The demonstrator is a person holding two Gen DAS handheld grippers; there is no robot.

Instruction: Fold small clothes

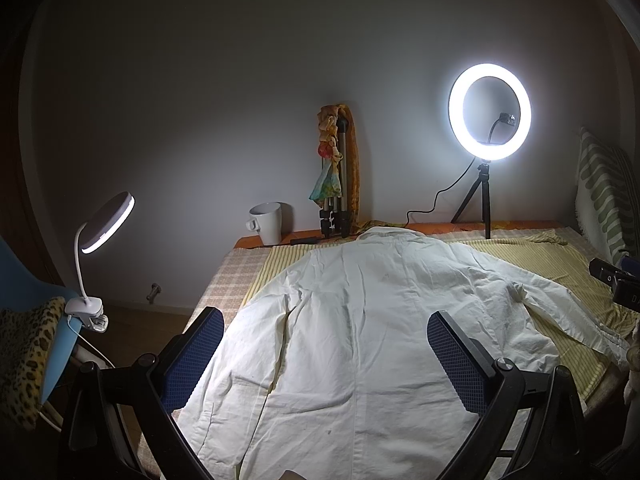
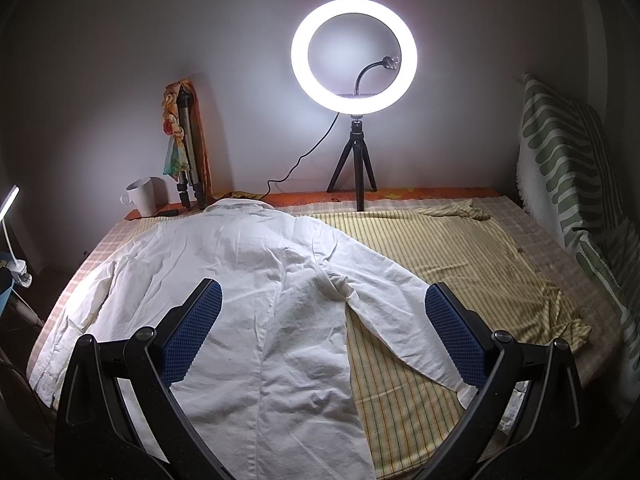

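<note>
Left fingers point(image 1: 212, 344) wide apart, nothing between them; left gripper point(image 1: 326, 350) hangs above the shirt point(image 1: 360, 320), over its hem end. Right fingers point(image 2: 452, 336) also wide and empty; right gripper point(image 2: 324, 332) sits over the shirt's right side, one pad above the body panel, the other above the right sleeve point(image 2: 400, 320). No fabric contact visible in either view. Read: both spread in advance so either can drop straight onto an edge.

Shirt lies back-up and flat, collar point(image 2: 236, 205) at the far end toward the wall, hem nearest the cameras. Spread that way so seams and sleeves are exposed for a first fold. Right sleeve angles out from the shirt onto the striped cloth point(image 2: 440, 256); left sleeve point(image 2: 76, 320) lies along the shirt's left edge, near the bench's side. Likely first move: sleeves in over the back. Not started yet, judging by the layout.

Striped cloth lies under the shirt, over a checked cover point(image 1: 236, 276) on the bench point(image 2: 400, 194).

Ring light point(image 2: 354, 56) on a tripod stands beyond the shirt's collar, slightly right, aimed at the work area. Clip lamp point(image 1: 108, 222) left of the shirt fills that side. Mug point(image 1: 267, 222) and folded tripod point(image 1: 336, 184) beyond the collar to the left, clear of the folding zone.

Risk: the left sleeve is close to the bench edge and could slip off.
</note>
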